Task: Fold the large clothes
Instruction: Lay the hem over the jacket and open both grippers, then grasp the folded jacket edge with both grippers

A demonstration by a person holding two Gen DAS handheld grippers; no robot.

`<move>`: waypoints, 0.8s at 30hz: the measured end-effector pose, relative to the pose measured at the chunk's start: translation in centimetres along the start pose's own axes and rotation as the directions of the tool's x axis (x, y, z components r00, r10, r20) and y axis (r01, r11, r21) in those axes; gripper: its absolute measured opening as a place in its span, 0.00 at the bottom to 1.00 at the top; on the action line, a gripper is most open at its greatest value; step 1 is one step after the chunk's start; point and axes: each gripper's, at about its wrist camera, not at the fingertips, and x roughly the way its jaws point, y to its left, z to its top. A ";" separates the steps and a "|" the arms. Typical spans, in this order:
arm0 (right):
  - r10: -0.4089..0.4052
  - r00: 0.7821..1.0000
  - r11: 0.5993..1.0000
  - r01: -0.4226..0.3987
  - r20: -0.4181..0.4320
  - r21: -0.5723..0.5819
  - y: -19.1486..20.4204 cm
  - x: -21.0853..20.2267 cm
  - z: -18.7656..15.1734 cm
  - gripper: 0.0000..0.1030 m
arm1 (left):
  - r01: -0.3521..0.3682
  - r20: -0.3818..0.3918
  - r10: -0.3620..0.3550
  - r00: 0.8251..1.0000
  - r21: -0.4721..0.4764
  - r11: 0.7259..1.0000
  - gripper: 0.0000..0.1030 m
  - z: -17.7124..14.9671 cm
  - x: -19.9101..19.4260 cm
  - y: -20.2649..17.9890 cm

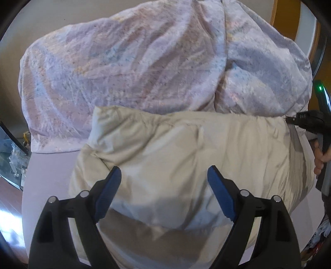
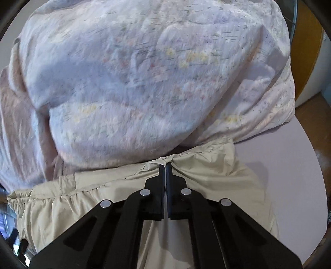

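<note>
A beige garment [image 1: 186,153] lies bunched on a pale lilac table [image 1: 49,178]. My left gripper [image 1: 164,173] is open just above its middle, blue pads apart and empty. My right gripper [image 2: 165,165] is shut on the beige garment [image 2: 86,198] at its gathered upper hem, cloth puckering around the tips. The right gripper also shows in the left wrist view [image 1: 289,119] at the garment's right corner, with the person's hand behind it.
A large floral lilac bedding heap [image 1: 134,68] fills the far side of the table, touching the garment's far edge; it also shows in the right wrist view [image 2: 144,78]. A yellow-framed door [image 1: 287,18] stands behind. Clutter lies on the floor at left [image 1: 14,153].
</note>
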 end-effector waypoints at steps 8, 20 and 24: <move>0.068 0.995 0.998 -0.068 -0.068 -0.002 -0.2 0.5 -2.6 0.09 | -0.022 -0.027 0.022 0.999 -0.003 1.000 0.83 -0.4 1.8 0.0; 0.069 0.992 0.996 -0.062 0.105 -0.064 -4.7 -5.1 -9.8 0.53 | -0.108 -0.016 0.107 0.994 -0.024 0.994 0.92 -0.2 4.7 1.0; 0.028 0.996 0.999 -0.025 0.085 -0.041 -6.3 -2.9 -9.4 0.53 | -0.140 -0.007 0.140 0.990 -0.025 0.990 0.94 -0.4 5.6 1.3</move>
